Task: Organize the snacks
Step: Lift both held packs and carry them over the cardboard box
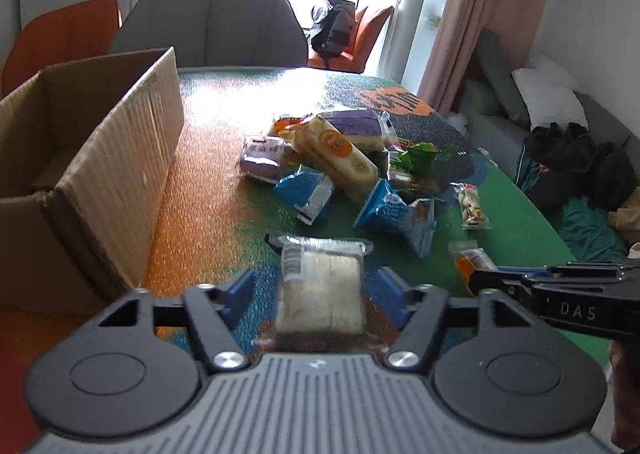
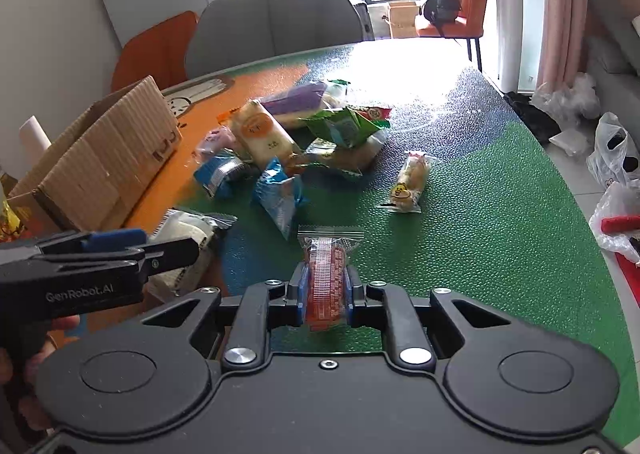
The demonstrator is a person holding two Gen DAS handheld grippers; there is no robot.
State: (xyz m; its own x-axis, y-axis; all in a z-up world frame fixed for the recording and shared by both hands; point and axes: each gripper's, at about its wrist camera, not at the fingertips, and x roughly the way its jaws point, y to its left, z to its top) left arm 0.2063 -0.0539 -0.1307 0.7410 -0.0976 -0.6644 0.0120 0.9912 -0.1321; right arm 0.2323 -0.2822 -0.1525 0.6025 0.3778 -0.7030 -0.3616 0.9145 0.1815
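Left gripper (image 1: 320, 286): jaws parted, blue pads (image 1: 240, 288) standing clear on either side of a clear-wrapped white cake packet (image 1: 322, 286). Packet lay between the fingers, pads apparently not pressing on it, so released rather than grasped. Packet's far, crimped end rested on the table mat (image 1: 208, 158); near end blurred and ran under the gripper body. Gripper pitched downward toward the table, just right of the open cardboard box (image 1: 120, 182), which stood on the orange part of the mat.

Right gripper (image 2: 325, 290): clenched on a small clear packet with red-orange filling (image 2: 325, 274), blue pads pressed against both long sides. Packet held upright, crimped top edge pointing away from the camera, above the green part of the mat. Gripper angled downward as well. Seen from the left wrist as a black body entering at the right edge, fingertips at an orange packet.

Remaining snacks heaped mid-table, well apart from the box: long pale biscuit sleeve (image 1: 340, 158) lying across the pile, purple pack (image 1: 356, 126) behind it, two blue sachets (image 1: 306, 194) in front, green bag (image 2: 344, 126) to the right. Small yellow-labelled bun packet (image 2: 410, 182) lay alone, right of the pile.

A hand (image 2: 24, 366) partly visible at lower left of the right-wrist view, gripping the left gripper's handle.
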